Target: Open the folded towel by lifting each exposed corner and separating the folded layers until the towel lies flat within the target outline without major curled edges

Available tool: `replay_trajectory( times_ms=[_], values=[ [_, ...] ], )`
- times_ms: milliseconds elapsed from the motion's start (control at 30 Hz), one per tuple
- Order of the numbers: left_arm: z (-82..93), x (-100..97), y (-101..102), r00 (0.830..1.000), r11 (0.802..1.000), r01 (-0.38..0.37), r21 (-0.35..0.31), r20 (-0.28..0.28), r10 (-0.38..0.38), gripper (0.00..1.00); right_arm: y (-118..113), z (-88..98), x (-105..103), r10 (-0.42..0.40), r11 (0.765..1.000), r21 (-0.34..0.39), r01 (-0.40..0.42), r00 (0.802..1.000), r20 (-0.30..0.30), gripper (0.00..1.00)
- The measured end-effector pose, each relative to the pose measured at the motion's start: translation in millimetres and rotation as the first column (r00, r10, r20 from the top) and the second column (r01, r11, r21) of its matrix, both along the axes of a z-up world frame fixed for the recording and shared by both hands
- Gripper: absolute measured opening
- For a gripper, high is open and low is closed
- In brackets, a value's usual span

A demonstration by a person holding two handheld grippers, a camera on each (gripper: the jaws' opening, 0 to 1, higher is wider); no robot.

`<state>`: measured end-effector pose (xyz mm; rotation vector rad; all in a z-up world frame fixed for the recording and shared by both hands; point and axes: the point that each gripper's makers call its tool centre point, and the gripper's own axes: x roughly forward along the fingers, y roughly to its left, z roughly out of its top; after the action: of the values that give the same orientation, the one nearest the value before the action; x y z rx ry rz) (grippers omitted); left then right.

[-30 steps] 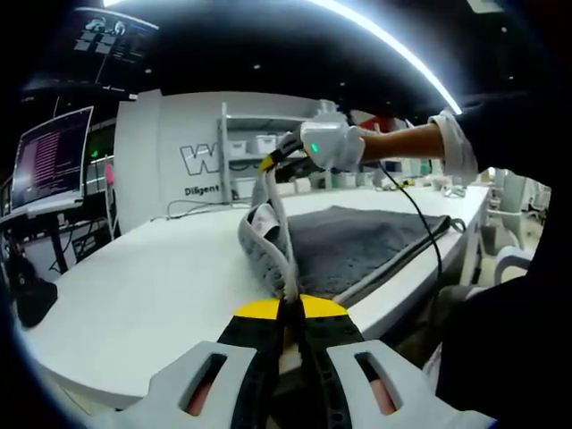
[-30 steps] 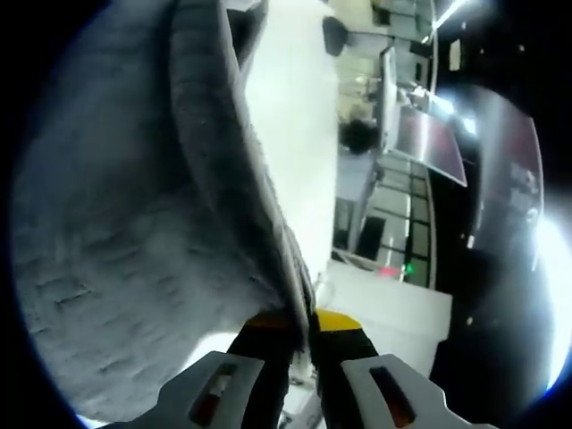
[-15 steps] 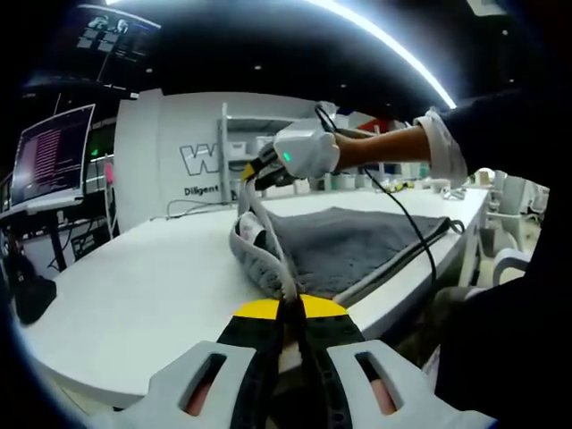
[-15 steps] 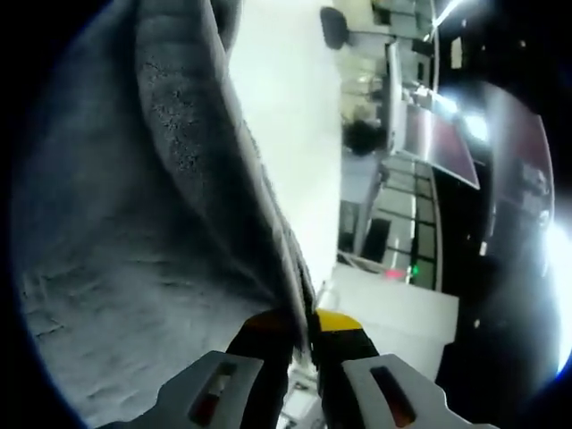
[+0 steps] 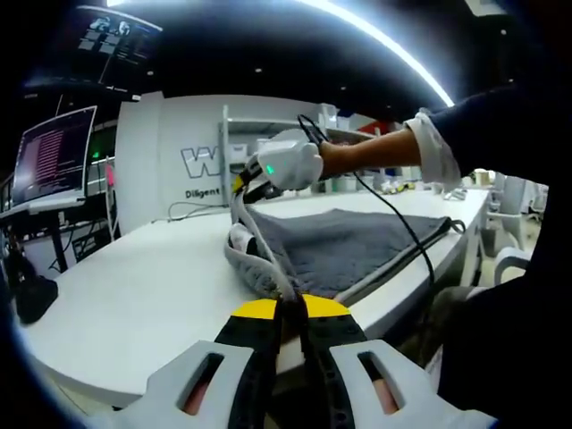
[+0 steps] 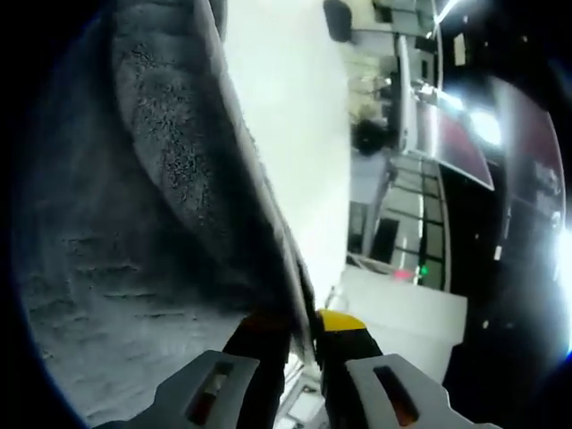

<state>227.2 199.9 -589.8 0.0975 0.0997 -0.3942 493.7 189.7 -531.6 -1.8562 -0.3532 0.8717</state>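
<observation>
A grey towel (image 5: 349, 246) lies on the white table (image 5: 152, 286). Its near edge is lifted off the surface in a loose fold. My left gripper (image 5: 290, 308) is shut on the near corner of that edge, low by the table's front. The right gripper (image 5: 243, 186), held by a hand reaching in from the right, is shut on the other corner of the lifted edge and stands higher above the table. In the right gripper view the towel (image 6: 152, 223) hangs down from my right gripper (image 6: 304, 326), whose jaws pinch its hem.
A cable (image 5: 407, 237) trails from the right gripper across the towel. Monitors (image 5: 49, 156) stand beyond the table's left end, and shelves (image 5: 246, 143) line the back wall. Bare table top (image 6: 286, 116) runs alongside the towel.
The right gripper has carried its towel corner leftward and slightly down, drawing the lifted edge out over the table. My left gripper has stayed put.
</observation>
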Motion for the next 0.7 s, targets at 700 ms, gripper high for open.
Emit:
replay_trajectory(
  times_ms=[700],
  values=[
    [0.2, -0.7, 8, 0.999, 1.000, -0.021, -0.002, 0.027, 0.022, 0.13, 12, -26.9, 6, -0.019, 0.999, -0.040, 0.018, 0.999, -0.040, 0.14]
  ],
)
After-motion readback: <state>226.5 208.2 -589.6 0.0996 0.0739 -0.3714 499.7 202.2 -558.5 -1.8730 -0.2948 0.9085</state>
